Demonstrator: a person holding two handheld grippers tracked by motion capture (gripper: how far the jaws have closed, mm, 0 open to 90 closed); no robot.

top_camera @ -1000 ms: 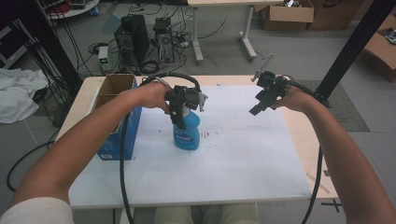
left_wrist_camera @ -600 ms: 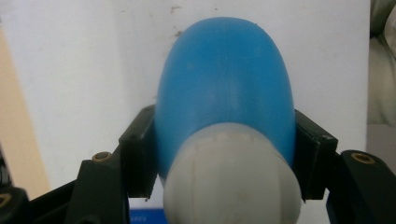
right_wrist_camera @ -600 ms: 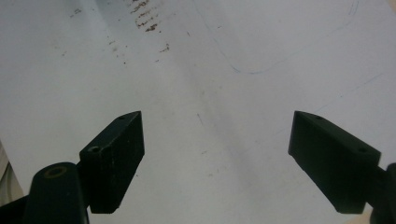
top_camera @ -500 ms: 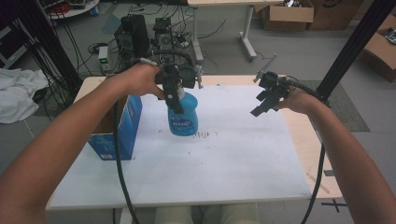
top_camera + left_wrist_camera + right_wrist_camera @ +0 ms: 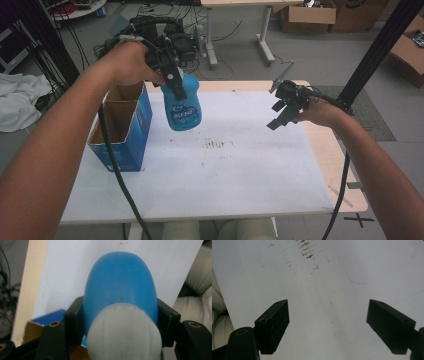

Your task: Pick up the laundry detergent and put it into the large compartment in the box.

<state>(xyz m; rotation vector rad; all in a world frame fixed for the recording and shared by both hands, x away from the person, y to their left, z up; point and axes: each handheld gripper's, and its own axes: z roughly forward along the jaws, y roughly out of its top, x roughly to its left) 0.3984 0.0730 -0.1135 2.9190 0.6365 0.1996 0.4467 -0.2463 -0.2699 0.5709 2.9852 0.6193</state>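
A blue plastic bottle [image 5: 182,106] with a white cap hangs in the air over the white tabletop, just right of the blue cardboard box. My left gripper [image 5: 170,70] is shut on its neck. In the left gripper view the blue bottle [image 5: 120,287] and its white cap [image 5: 125,335] sit between the two black jaws, which press on both sides. My right gripper [image 5: 281,114] is held above the right part of the table, open and with nothing in it. In the right gripper view its jaws [image 5: 334,325] stand wide apart over bare white tabletop.
An open blue cardboard box [image 5: 122,127] stands on the table's left side. The white tabletop [image 5: 225,170] has dark smudges [image 5: 215,145] near its middle. Cables, equipment and cardboard boxes lie on the floor beyond the table. A black post [image 5: 380,50] rises at the right.
My left gripper has lifted the blue bottle off the table, up and slightly toward the far left. The right gripper has stayed about where it was.
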